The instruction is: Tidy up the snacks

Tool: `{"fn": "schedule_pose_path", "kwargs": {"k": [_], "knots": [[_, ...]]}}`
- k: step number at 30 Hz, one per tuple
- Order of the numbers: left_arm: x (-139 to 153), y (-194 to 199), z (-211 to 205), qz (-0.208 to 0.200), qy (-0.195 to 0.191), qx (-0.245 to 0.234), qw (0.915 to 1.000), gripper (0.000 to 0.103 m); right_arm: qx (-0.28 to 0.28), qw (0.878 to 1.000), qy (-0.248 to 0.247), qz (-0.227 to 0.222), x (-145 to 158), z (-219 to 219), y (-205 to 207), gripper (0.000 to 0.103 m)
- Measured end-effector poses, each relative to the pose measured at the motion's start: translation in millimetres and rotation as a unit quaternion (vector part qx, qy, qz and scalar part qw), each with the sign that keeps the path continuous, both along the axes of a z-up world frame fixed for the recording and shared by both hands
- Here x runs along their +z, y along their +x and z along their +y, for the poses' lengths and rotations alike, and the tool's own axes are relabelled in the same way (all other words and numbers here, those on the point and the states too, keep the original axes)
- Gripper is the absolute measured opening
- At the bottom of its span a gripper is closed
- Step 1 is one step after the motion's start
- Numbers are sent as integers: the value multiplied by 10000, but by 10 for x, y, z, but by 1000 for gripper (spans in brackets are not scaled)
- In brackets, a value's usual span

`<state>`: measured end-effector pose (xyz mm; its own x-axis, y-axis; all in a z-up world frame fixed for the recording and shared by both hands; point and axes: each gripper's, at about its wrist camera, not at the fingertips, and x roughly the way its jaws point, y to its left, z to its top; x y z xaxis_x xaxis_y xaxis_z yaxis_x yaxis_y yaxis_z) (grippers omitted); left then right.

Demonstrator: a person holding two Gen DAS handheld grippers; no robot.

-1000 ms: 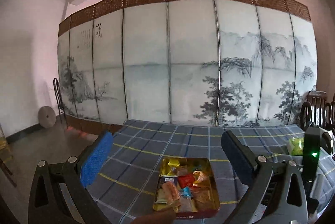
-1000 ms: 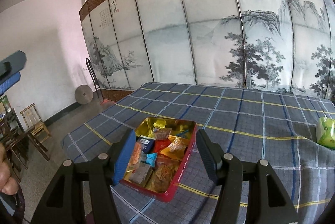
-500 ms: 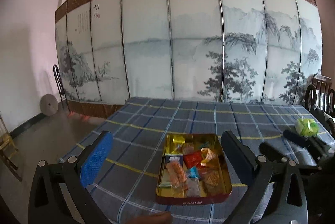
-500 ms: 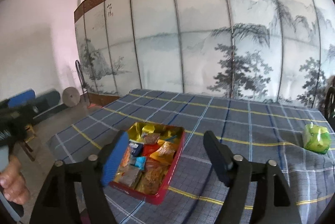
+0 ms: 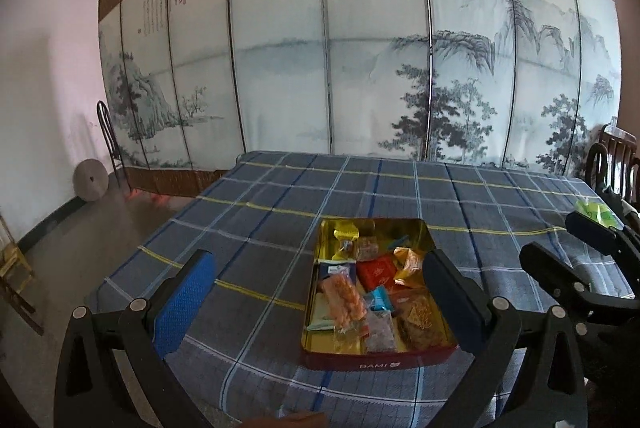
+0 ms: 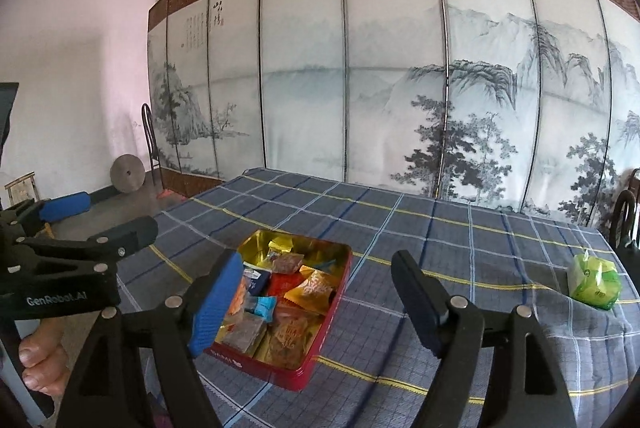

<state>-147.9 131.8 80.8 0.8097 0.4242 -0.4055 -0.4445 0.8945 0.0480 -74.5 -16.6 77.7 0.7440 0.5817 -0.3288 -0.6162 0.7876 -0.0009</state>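
A red tin with a gold inside lies open near the table's front edge, full of several wrapped snacks, among them a red packet and an orange packet. A green snack bag lies apart at the right of the table. My left gripper is open and empty above the tin's near side. My right gripper is open and empty, just right of the tin. Each gripper shows in the other's view.
The table wears a blue-grey plaid cloth. A painted folding screen stands behind it. Wooden chairs stand at the right, a metal chair and a round stone at the left wall.
Both cameras have tilted down and drawn nearer, so the tin sits higher and larger in view. The right gripper has moved into the left view's right side. Both stay open.
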Motion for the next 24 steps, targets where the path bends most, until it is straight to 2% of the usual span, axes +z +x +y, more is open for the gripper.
{"fn": "schedule_pose_path", "kwargs": {"k": [20, 24], "knots": [[-189, 296, 69, 513, -276, -82, 9983, 103, -14, 9985, -56, 536, -225, -134, 239, 79], [-210, 347, 32, 528, -42, 92, 9986, 103, -294, 9961, -51, 835, -304, -426, 510, 79]]}}
